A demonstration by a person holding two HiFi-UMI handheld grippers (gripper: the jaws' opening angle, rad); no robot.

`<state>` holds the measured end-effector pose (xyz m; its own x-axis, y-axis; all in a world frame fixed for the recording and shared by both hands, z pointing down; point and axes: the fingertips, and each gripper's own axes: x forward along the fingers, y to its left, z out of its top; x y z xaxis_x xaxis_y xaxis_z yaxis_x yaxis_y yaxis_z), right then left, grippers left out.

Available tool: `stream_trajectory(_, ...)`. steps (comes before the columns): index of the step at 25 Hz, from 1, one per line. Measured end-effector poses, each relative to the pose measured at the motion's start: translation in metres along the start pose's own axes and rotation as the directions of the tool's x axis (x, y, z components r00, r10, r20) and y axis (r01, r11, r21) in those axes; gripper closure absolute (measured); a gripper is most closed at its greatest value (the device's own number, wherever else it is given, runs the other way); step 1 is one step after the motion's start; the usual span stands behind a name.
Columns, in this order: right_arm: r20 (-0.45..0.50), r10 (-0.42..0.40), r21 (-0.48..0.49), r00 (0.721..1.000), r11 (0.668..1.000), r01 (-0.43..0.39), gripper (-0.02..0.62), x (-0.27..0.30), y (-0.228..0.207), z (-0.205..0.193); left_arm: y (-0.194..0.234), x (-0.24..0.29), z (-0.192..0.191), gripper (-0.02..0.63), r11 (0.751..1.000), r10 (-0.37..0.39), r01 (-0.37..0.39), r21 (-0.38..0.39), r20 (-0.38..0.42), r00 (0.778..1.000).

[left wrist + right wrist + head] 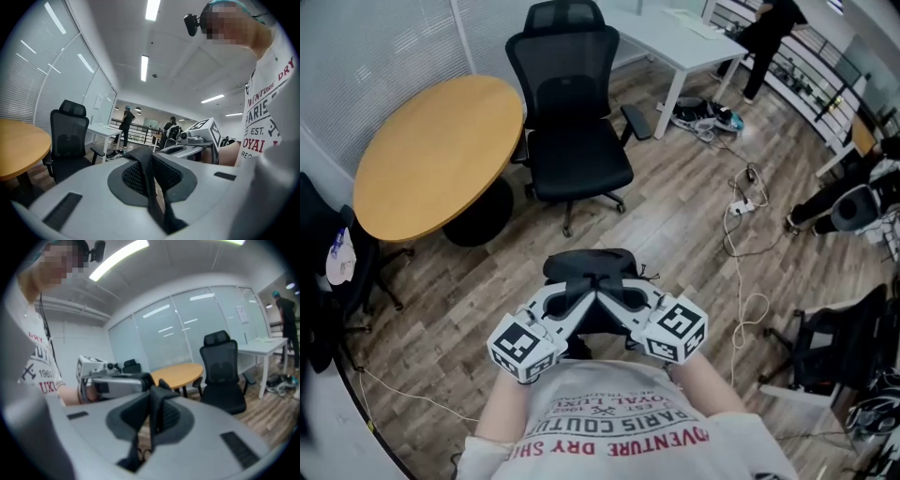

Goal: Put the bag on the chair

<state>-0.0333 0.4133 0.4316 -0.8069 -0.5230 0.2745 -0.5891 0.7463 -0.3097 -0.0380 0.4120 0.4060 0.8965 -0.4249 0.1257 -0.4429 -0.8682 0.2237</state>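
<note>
The black bag [591, 265] is held in the air by its straps [149, 178], which are pinched by the left gripper [574, 306] and the right gripper [622, 304]. The office chair [574, 141] is not yet reached, so the placing is still to be done.

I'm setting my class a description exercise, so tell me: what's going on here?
A person holds a gripper in each hand. The left gripper and right gripper are each shut on a strap of the black bag, which hangs from them above the wooden floor. The black office chair stands ahead, beside a round table. The bag is not yet on it.
</note>
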Motion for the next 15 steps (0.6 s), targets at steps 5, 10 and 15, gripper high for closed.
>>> stream_trajectory(5,0.052,-0.018,0.057,0.998,0.998,0.015,0.549,0.043,-0.029,0.031,0.058,0.005,0.019,0.557,0.999,-0.030,0.030,0.022,0.002,1.000)
stream_trajectory(10,0.074,-0.041,0.058,0.996,0.998,0.036,0.548,0.081,-0.057,0.061,0.108,0.010,0.041,0.557,0.998,-0.039,0.039,0.040,-0.003,0.999)
stream_trajectory(15,0.045,-0.032,0.007,0.998,0.999,0.031,0.548,0.115,-0.089,0.080,0.156,0.024,0.054,0.557,0.999,0.008,-0.008,0.033,0.007,1.000)
